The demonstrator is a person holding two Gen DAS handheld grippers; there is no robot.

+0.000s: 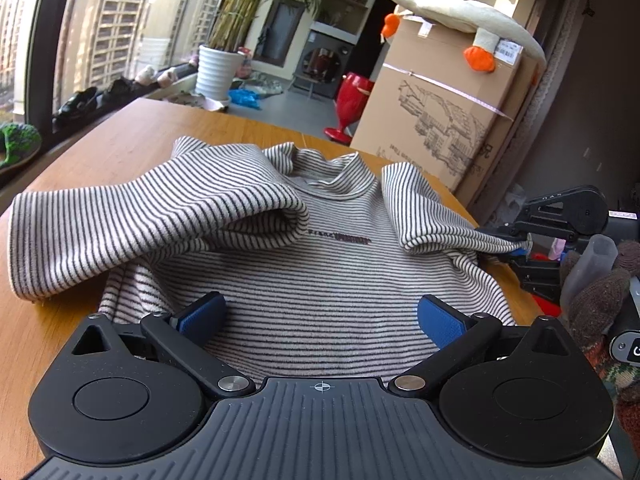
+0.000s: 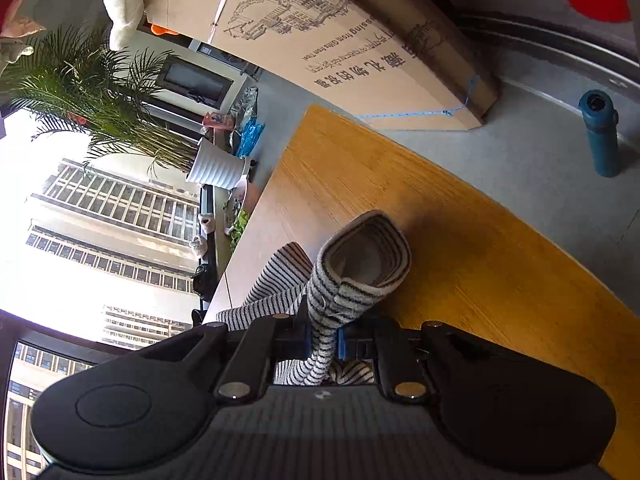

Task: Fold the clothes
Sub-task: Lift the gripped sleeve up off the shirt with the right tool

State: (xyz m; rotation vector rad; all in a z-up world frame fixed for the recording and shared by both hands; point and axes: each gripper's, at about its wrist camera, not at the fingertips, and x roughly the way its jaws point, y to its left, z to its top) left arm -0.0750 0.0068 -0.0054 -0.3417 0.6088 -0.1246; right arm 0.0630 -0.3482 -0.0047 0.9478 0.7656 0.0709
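A grey-and-black striped long-sleeved top [image 1: 304,276] lies face up on the wooden table [image 1: 132,140], its left sleeve [image 1: 160,220] folded across the chest. My left gripper [image 1: 320,320] is open, its blue pads [image 1: 204,316] spread above the top's lower body, holding nothing. My right gripper [image 1: 520,244] shows at the right edge, shut on the right sleeve's cuff. In the right wrist view the right gripper [image 2: 324,340] pinches the striped sleeve [image 2: 352,280], its cuff opening sticking out past the jaws above the table [image 2: 460,248].
A large cardboard box [image 1: 444,116] with a plush goose [image 1: 460,12] on top stands beyond the table's far right edge. A potted palm [image 1: 216,68], shoes along the window and a red stool [image 1: 352,104] sit on the floor behind. A teal bottle [image 2: 600,132] stands on the floor.
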